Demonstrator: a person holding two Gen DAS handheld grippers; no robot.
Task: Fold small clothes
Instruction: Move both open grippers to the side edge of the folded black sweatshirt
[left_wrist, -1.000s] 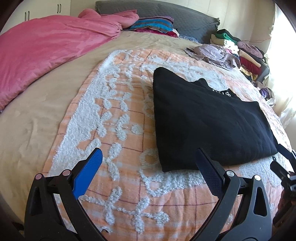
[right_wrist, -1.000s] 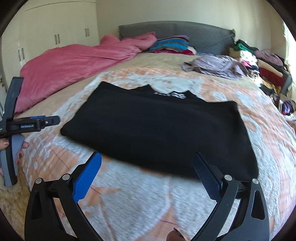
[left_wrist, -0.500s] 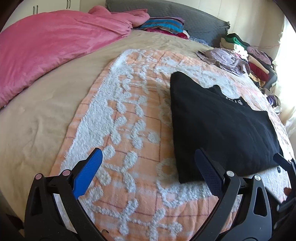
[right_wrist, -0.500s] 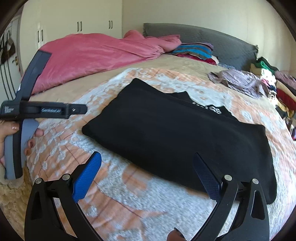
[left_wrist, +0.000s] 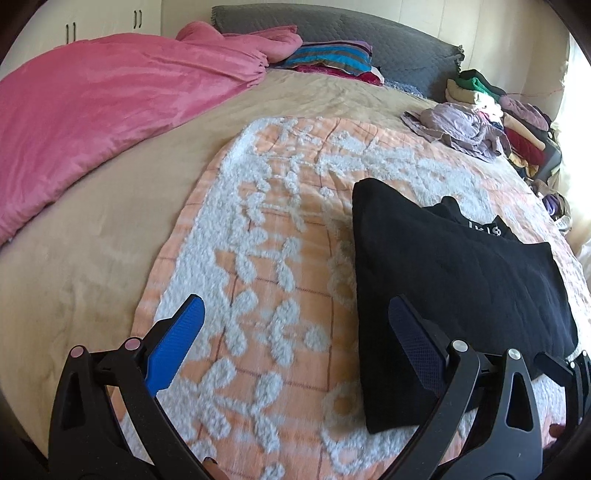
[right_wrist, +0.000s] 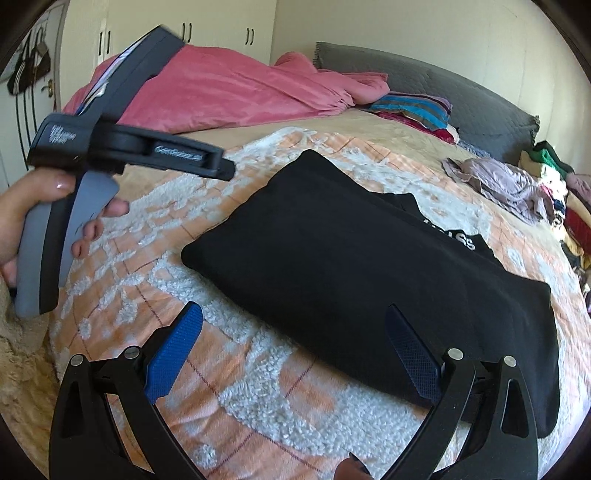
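A folded black garment (left_wrist: 454, 280) with white lettering lies flat on an orange and white tufted blanket (left_wrist: 266, 266) on the bed. It also shows in the right wrist view (right_wrist: 354, 266). My left gripper (left_wrist: 295, 325) is open and empty, above the blanket beside the garment's left edge. My right gripper (right_wrist: 295, 332) is open and empty, above the garment's near edge. The left gripper's body and the hand holding it (right_wrist: 74, 177) show at the left of the right wrist view.
A pink duvet (left_wrist: 110, 96) covers the bed's far left. Striped pillows (left_wrist: 332, 59) lean on the grey headboard. A crumpled lilac garment (left_wrist: 458, 129) and a stack of folded clothes (left_wrist: 509, 122) sit at the far right. White wardrobes (right_wrist: 221, 33) stand behind.
Both grippers have swung left and drawn back from the black garment, which has not moved. Both stay open.
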